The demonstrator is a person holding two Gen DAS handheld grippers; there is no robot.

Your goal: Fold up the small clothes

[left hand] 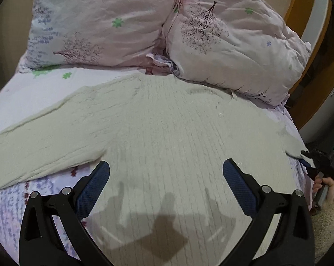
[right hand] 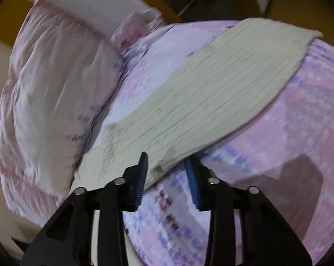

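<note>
Sweater spread flat on the bed, sleeve edge between the right jaws.
Right gripper has its jaws part-closed around the sleeve's edge, pads not yet pressing; they may pinch the bedsheet too. Left gripper hovers with jaws wide open, empty, above the body, pillows beyond.

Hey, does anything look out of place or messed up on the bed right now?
Nothing looks damaged or spilled. The pale green knit sweater lies spread flat on the patterned bedsheet, one sleeve stretched out to the side. The two pillows lean together unevenly, with rumpled fabric bunched in the gap between them.
</note>
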